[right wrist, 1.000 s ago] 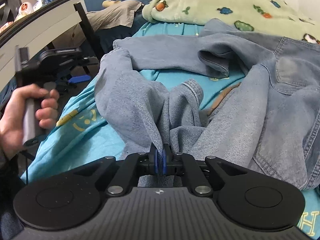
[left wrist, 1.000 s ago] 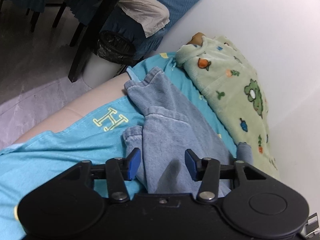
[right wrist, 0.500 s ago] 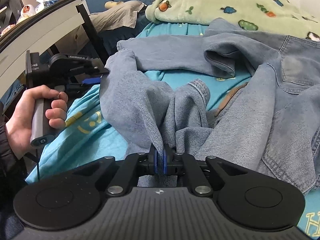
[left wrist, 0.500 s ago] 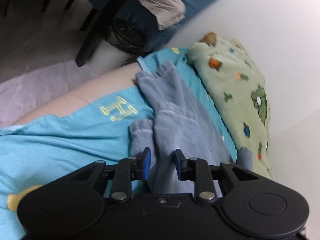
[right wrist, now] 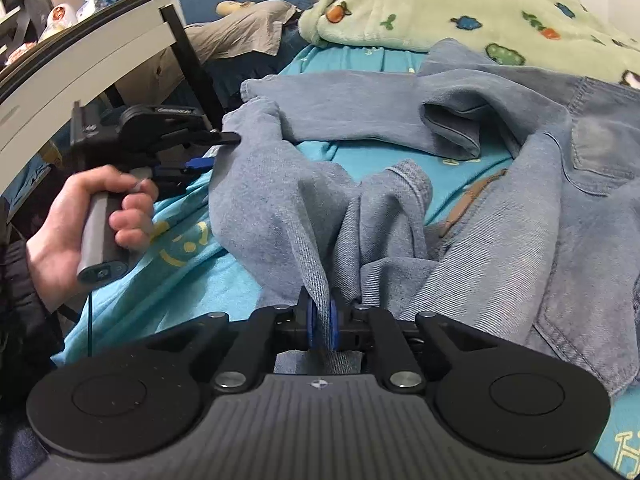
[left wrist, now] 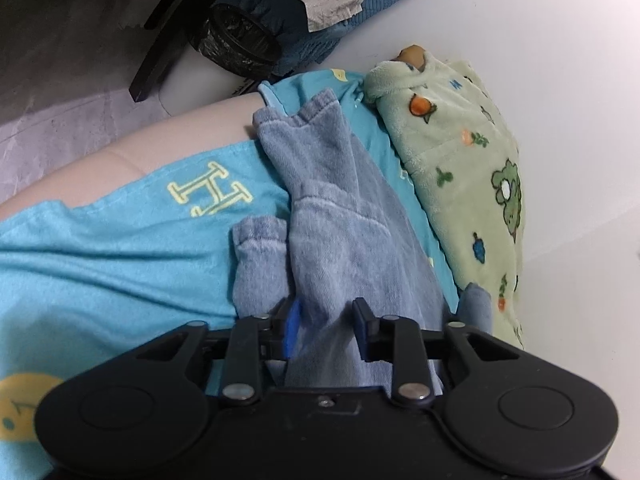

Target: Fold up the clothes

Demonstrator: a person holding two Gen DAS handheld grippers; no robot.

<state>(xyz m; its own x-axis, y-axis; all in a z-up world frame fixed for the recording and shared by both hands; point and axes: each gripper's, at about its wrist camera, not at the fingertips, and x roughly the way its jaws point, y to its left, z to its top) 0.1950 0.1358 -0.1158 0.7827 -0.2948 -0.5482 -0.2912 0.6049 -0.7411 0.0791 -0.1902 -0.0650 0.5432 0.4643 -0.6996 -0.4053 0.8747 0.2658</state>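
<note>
Turquoise sheet (left wrist: 100, 256) covers the bed, a green blanket (left wrist: 460, 152) against the wall. From the left wrist, the left tongs (left wrist: 326, 322) are closing around a fold of the blue jeans (left wrist: 340, 220). From the right wrist, the right tongs (right wrist: 322, 322) pinch denim, their jaws opening slightly; the jeans (right wrist: 520, 200) sprawl across the bed.

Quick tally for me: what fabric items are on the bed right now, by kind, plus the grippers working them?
Denim garments: 1, the blue jeans
Fleece blankets: 1, the green cartoon-print blanket
Bed sheets: 1, the turquoise sheet
Grippers: 2, the left gripper closing on denim, and the right gripper opening with a denim fold between its pads
Total: 5
</note>
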